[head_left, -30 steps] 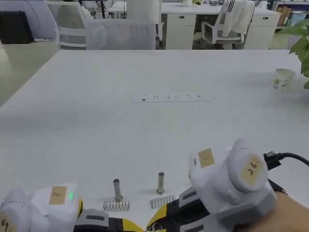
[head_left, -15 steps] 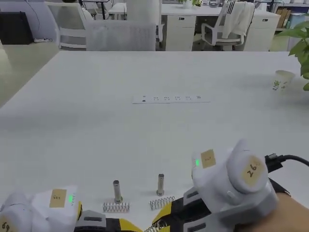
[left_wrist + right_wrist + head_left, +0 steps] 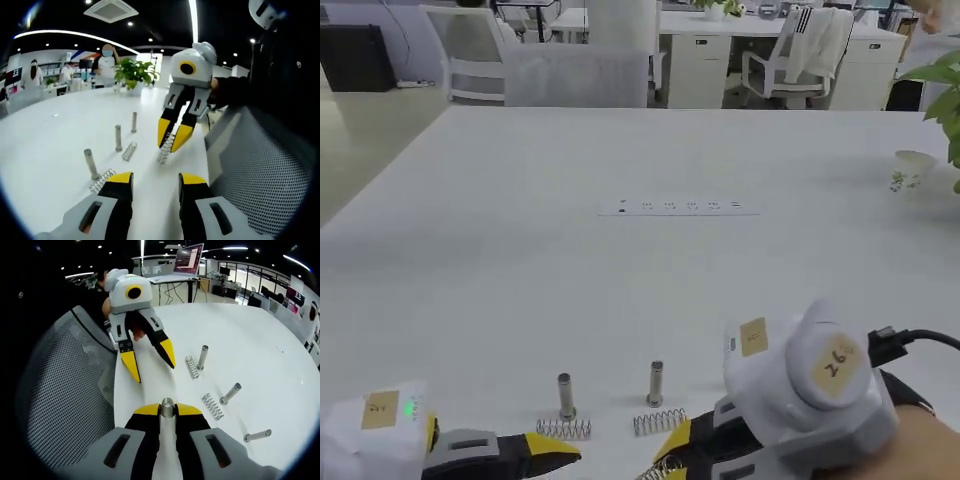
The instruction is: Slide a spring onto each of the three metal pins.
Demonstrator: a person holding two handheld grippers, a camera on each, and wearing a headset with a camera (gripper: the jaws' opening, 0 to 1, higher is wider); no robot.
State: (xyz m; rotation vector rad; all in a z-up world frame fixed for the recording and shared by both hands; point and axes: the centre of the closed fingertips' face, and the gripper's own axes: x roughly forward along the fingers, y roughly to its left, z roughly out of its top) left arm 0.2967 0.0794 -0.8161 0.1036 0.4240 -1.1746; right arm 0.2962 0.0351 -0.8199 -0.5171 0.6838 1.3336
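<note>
While the right gripper [image 3: 168, 411] clamps one spring [image 3: 165, 150], seemingly just above the table [image 3: 640, 290], the left gripper [image 3: 155, 181] hangs with jaws apart.

The left gripper [image 3: 156, 177] and right gripper [image 3: 168, 409] have white bodies, yellow-tipped black jaws, tan numbered stickers [image 3: 752, 337].

In the head view the white table [image 3: 470, 250] lies open across the middle and upper frame, broken by a flush power strip [image 3: 680, 207] at centre and a paper cup [image 3: 910, 168] at the right edge. Along the lower edge the passage is tight: two upright pins [image 3: 565, 393] stand with springs [image 3: 563, 429] lying at their feet, hemmed between the left gripper [image 3: 560, 455] at lower left and the right gripper [image 3: 665, 462] at lower right. In the left gripper view a mesh chair back [image 3: 255, 165] rises at lower right, just beside the table edge.
</note>
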